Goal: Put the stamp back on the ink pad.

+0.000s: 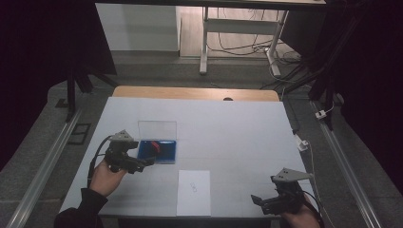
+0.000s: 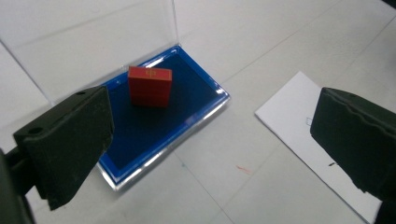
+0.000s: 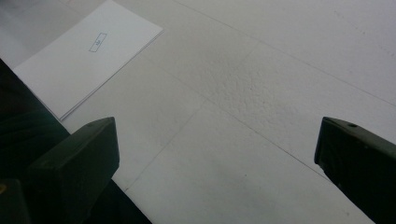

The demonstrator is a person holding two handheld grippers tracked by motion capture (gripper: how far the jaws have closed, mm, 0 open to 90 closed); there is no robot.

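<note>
Nearest the person, the right gripper [image 1: 272, 202] is kept low at the near right corner of the white table [image 1: 237, 137], its fingers [image 3: 74, 158] spread wide with nothing between them; it is parked well apart from the work, presumably so that the other hand has room.

A little farther in, a white rectangular sheet of paper [image 1: 194, 192] is laid flat near the front edge, with a small printed mark at its middle. What the mark says cannot be read, though it may well be the target for a stamp impression.

To the left, the left gripper [image 1: 141, 165] is held just beside the near left corner of a shallow blue-lined tray with a clear plastic rim [image 2: 205, 116]. Its fingers [image 2: 70, 135] are released and empty, and are aimed towards the tray.

Inside the tray a small red rectangular block [image 2: 150, 86] is stood upright on the blue pad, probably to be inked. Behind it, the clear hinged lid [image 1: 157, 129] is propped upright, so that access from the front is left free.
</note>
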